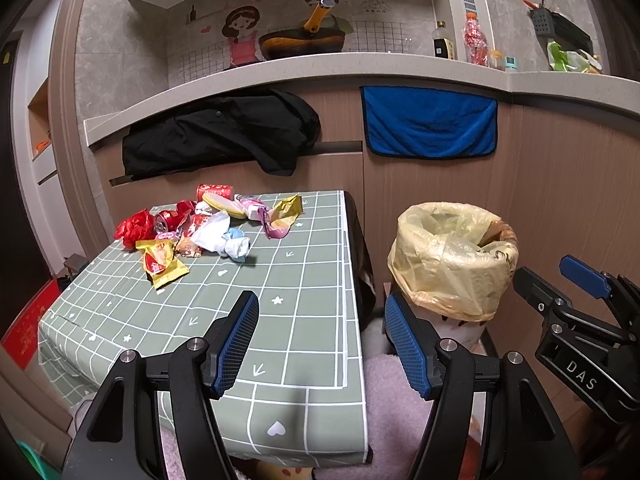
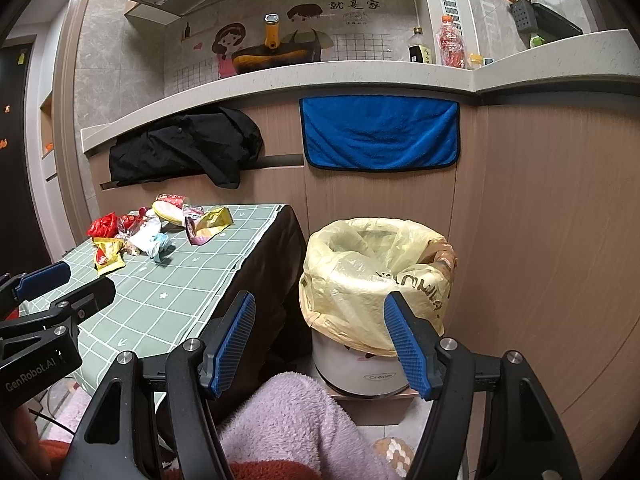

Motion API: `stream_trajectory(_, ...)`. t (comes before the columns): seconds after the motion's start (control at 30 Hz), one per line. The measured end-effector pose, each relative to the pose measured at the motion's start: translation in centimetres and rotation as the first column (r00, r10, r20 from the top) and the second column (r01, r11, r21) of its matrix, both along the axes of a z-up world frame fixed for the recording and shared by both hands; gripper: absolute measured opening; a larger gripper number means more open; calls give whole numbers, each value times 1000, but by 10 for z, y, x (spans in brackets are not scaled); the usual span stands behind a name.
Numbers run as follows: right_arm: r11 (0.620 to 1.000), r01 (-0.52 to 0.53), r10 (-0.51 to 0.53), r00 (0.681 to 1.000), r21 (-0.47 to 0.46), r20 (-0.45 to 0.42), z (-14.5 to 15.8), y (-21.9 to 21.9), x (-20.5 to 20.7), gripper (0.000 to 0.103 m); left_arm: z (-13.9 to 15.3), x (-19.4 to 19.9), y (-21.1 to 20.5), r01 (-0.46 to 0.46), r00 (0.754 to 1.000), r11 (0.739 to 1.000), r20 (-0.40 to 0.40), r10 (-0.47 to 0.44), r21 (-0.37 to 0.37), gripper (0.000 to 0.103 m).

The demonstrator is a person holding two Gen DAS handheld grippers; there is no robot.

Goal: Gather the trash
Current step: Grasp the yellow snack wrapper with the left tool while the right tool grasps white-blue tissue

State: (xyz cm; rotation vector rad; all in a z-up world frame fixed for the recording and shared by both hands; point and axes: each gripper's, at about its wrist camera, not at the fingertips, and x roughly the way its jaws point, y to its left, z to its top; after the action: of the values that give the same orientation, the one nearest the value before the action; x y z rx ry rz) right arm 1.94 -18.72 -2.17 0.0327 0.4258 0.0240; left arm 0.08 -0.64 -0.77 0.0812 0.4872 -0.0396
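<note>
A pile of trash (image 1: pixel 208 224) lies at the far left of the green checked table (image 1: pixel 280 320): red and yellow wrappers, crumpled white paper, a crushed red can. It also shows in the right wrist view (image 2: pixel 160 232). A white bin with a yellow bag (image 1: pixel 452 256) stands on the floor right of the table, also seen in the right wrist view (image 2: pixel 372 276). My left gripper (image 1: pixel 320 340) is open and empty above the table's near right edge. My right gripper (image 2: pixel 320 340) is open and empty, in front of the bin.
A kitchen counter (image 1: pixel 360 66) runs behind, with a black jacket (image 1: pixel 220 132) and a blue towel (image 1: pixel 430 124) hanging from it. A wok and bottles stand on the counter. A pink fleece leg (image 2: pixel 296 424) is below the grippers.
</note>
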Motion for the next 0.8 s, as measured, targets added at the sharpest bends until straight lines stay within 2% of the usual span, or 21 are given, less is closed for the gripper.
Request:
stream_trajectory(0.23, 1000, -26, 26, 1000, -13, -1, 1, 6, 20, 65, -1, 20, 11, -18, 999, 1000, -40, 17, -21, 66)
stream_trajectory(0.43, 994, -103, 103, 995, 21, 0, 15, 19, 64, 65, 4, 53, 39, -45, 997, 999, -57, 44, -27, 65)
stream_trajectory(0.53, 983, -171, 172, 985, 70, 2, 29, 29, 100, 65, 11, 75, 76, -62, 997, 995, -54, 58, -77, 63)
stream_trajectory(0.63, 975, -209, 208, 978, 80, 23, 40, 45, 132, 65, 14, 99, 122, -115, 992, 986, -67, 107, -119, 63)
stream_trajectory(0.73, 969, -241, 239, 970, 52, 37, 46, 72, 163, 65, 8, 128, 172, -160, 982, 972, -127, 139, -173, 62)
stream_trajectory(0.8, 959, -282, 281, 959, 42, 25, 45, 90, 180, 65, 0, 149, 205, -177, 974, 950, -184, 132, -256, 61)
